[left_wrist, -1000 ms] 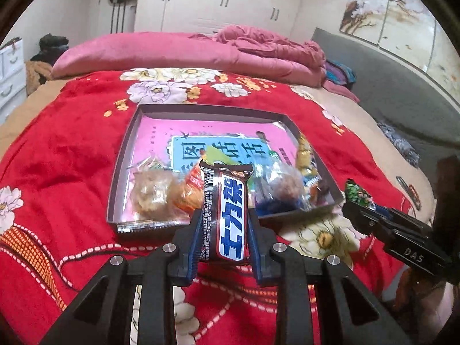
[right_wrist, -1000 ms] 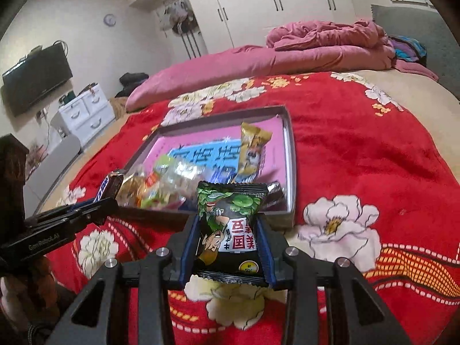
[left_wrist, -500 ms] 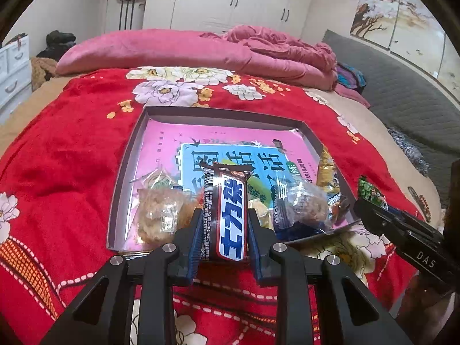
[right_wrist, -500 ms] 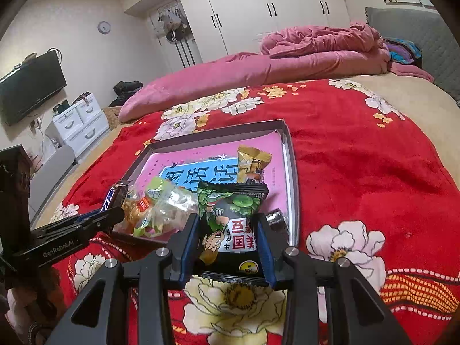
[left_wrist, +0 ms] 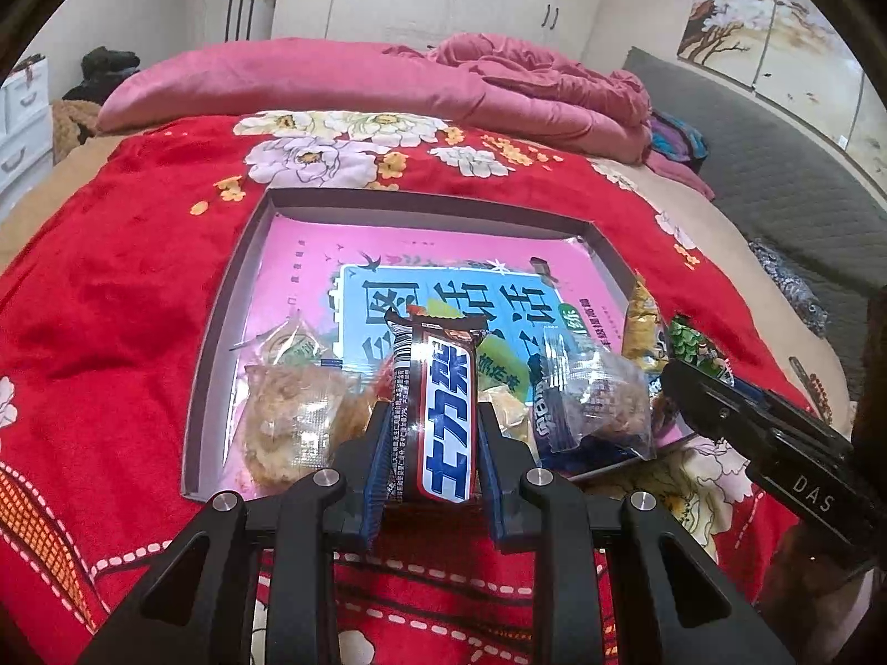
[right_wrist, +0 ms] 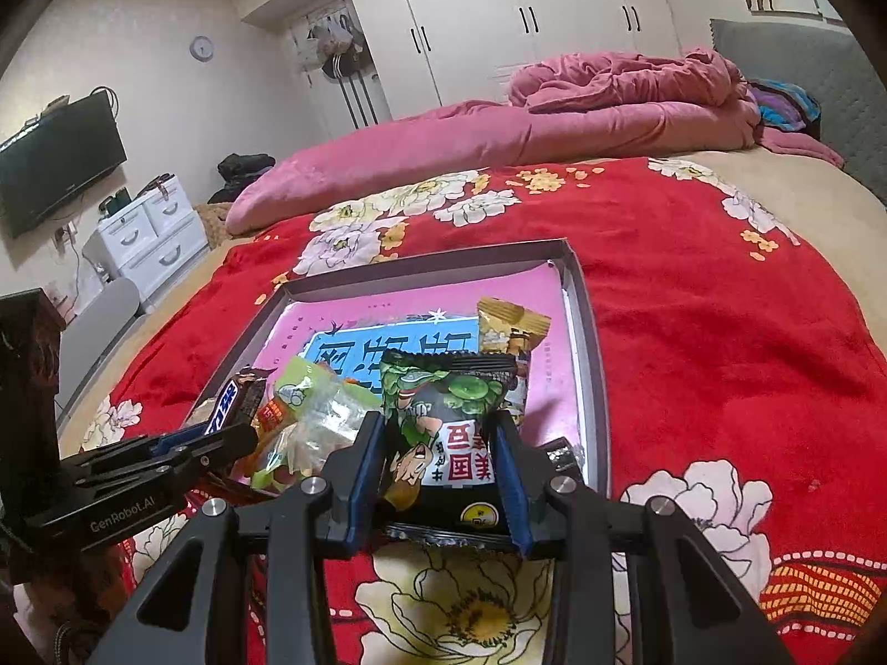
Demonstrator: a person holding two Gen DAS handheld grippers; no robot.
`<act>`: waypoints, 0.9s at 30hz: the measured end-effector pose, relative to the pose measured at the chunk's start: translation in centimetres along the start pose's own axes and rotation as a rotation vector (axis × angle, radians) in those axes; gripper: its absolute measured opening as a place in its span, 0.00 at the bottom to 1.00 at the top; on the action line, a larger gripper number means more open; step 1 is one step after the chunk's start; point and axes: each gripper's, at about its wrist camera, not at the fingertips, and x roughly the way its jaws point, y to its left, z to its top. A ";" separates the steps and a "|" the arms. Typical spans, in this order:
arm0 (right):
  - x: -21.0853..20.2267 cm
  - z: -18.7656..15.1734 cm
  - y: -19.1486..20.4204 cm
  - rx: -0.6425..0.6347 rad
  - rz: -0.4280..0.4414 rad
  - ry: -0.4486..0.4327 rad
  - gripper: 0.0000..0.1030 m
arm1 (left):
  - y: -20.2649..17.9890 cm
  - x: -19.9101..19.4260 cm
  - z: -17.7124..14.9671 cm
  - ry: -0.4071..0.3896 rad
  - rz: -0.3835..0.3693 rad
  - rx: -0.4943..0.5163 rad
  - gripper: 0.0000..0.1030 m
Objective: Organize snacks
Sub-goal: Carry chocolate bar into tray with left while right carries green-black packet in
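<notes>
Left wrist view: left tool (left_wrist: 433,443) clamped on stiff, slick chocolate bar (left_wrist: 441,421) mid-length; right tool (right_wrist: 441,474) clamped on light, crushable pea packet (right_wrist: 452,432), tray (left_wrist: 233,299) just ahead.

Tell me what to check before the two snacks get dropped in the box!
1. Left tool has a firm hold on the chocolate bar: ok, pinched on both sides.
2. Right tool has a firm hold on the green pea packet: ok.
3. Chocolate bar is over the box: ok, its far end reaches past the near rim.
4. Free space in the box: ok, the far half shows bare pink bottom.
5. Snacks already inside stay clear: not ok, the clear cookie bag and others crowd the near rim.
6. The tools are apart from each other: ok.
</notes>
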 end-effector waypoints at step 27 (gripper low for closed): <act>3.3 0.4 2.5 -0.072 -0.015 0.026 0.38 | 0.5 1.3 0.3 0.020 -0.002 -0.018 0.28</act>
